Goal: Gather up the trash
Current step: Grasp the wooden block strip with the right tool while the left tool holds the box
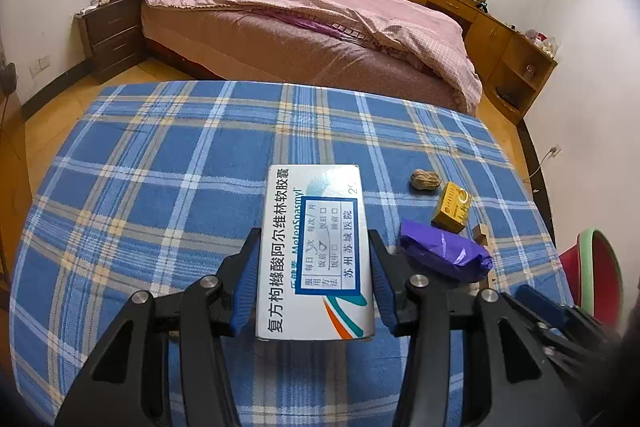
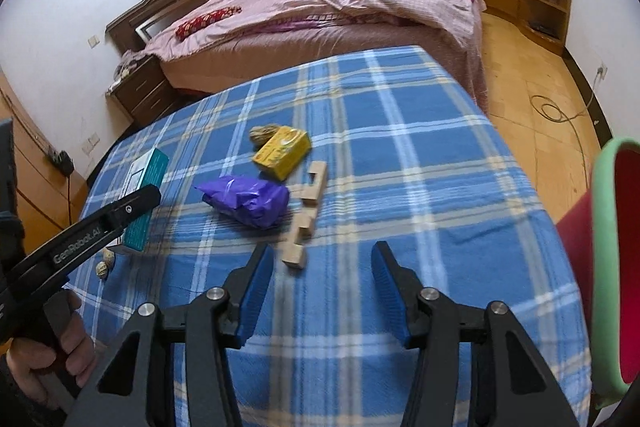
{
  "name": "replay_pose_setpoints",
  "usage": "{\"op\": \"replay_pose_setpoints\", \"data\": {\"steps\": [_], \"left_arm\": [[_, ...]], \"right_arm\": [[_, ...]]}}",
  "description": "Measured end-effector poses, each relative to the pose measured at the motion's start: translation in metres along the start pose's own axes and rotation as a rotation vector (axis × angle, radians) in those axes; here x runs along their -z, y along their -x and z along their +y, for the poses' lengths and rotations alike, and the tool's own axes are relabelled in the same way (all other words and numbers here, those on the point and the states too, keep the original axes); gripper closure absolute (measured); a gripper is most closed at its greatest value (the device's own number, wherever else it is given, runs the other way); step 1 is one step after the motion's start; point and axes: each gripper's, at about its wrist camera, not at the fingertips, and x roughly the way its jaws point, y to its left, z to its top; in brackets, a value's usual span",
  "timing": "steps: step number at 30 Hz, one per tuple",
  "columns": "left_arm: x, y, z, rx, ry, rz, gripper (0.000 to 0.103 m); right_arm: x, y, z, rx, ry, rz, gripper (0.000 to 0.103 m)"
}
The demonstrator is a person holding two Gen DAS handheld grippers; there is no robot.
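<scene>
My left gripper (image 1: pixel 314 247) is shut on a white and teal medicine box (image 1: pixel 316 251) and holds it just above the blue plaid tablecloth (image 1: pixel 160 187). The box also shows in the right wrist view (image 2: pixel 144 195), with the left gripper's finger across it. My right gripper (image 2: pixel 320 263) is open and empty, low over the table. Ahead of it lie a wooden puzzle piece (image 2: pixel 306 215), a crumpled purple wrapper (image 2: pixel 248 201), a small yellow box (image 2: pixel 282 151) and a peanut shell (image 2: pixel 262 133). The wrapper (image 1: pixel 444 253), yellow box (image 1: pixel 452 211) and peanut (image 1: pixel 425 180) lie right of the medicine box.
A red basin with a green rim (image 2: pixel 612 267) stands at the table's right edge; it also shows in the left wrist view (image 1: pixel 596 267). Two small nuts (image 2: pixel 105 265) lie near the left gripper. A bed (image 1: pixel 300 23) and a wooden cabinet (image 1: pixel 500 39) stand behind the table.
</scene>
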Motion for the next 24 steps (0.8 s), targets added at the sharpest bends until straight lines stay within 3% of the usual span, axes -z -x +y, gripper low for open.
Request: {"op": "replay_pose_setpoints", "data": {"steps": [4,6,7,13,24], "left_arm": [[0.000,0.000,-0.001,0.007,0.004,0.001,0.052],[0.001,0.001,-0.002,0.013,0.003,-0.001,0.052],[0.001,0.001,-0.003,0.014,0.002,-0.002,0.052],[0.001,0.009,-0.010,0.027,-0.016,-0.021,0.052],[0.007,0.040,-0.041,0.075,-0.080,-0.057,0.052]], "right_arm": [[0.001,-0.008,0.008,0.035,0.038,0.004,0.068],[0.000,-0.009,0.010,0.039,0.048,0.004,0.078],[-0.001,-0.010,0.011,0.042,0.051,0.003,0.089],[0.001,-0.005,0.004,-0.015,0.026,0.011,0.090],[0.011,0.053,-0.011,-0.047,-0.013,-0.093,0.090]]}}
